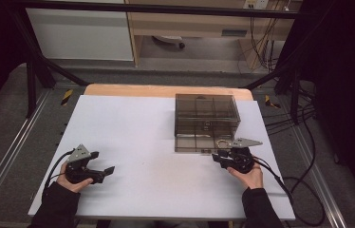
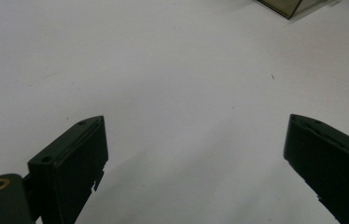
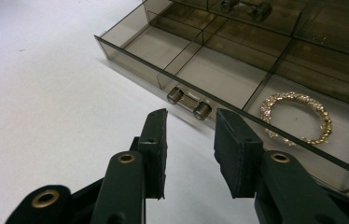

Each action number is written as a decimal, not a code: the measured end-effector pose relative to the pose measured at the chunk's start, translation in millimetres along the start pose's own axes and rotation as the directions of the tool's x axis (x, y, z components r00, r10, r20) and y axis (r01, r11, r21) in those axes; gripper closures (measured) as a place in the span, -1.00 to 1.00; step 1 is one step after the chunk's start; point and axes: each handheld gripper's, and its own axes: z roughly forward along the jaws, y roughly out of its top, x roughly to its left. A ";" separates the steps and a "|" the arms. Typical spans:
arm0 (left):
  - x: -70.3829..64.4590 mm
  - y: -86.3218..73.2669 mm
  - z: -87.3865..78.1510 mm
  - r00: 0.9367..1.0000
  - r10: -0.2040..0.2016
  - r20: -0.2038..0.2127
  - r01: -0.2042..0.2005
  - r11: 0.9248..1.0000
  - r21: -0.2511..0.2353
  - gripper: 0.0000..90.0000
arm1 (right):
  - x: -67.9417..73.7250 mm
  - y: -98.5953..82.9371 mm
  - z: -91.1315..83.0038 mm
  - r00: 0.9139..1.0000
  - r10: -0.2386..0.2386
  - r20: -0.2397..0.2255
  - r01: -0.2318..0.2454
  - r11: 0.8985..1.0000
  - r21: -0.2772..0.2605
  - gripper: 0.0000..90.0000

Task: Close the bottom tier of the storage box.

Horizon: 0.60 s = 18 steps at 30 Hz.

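A smoked clear drawer box stands on the white table at centre right. Its bottom drawer is pulled out toward me. A gold bracelet lies in the drawer's right front compartment and glints faintly as the bracelet from above. My right gripper is open by a narrow gap, just short of the drawer's small bar handle, holding nothing. From above, the right gripper sits at the drawer's front right. My left gripper rests wide open at the front left; the left gripper has bare table between its jaws.
A second bar handle shows on the drawer above. The drawer's other compartments look empty. A corner of the box lies far ahead of the left jaws. Cables trail off the table's right front. Metal frame rails flank the table.
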 end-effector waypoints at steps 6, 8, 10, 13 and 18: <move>0.3 -0.3 0.1 1.000 -0.001 0.000 0.001 1.000 0.000 -0.86 | -0.8 0.1 2.6 1.000 0.003 0.008 -0.003 1.000 -0.003 0.61; 0.0 -0.3 0.1 1.000 0.000 0.002 0.000 1.000 -0.001 -0.86 | -1.0 0.0 3.6 1.000 0.002 0.010 -0.002 1.000 -0.002 0.66; 0.0 -0.2 -0.6 1.000 0.001 0.002 -0.001 1.000 -0.001 -0.86 | -0.6 -0.2 4.2 1.000 0.003 0.012 -0.002 1.000 -0.005 0.71; 0.0 -0.2 -0.7 1.000 0.001 0.003 -0.001 1.000 -0.001 -0.86 | -0.9 -0.3 4.6 1.000 0.000 0.021 0.000 1.000 0.000 0.77; 0.1 -0.3 -0.8 1.000 0.001 0.002 -0.001 1.000 -0.001 -0.86 | -1.8 -1.1 8.8 1.000 -0.004 0.017 0.004 1.000 0.011 0.88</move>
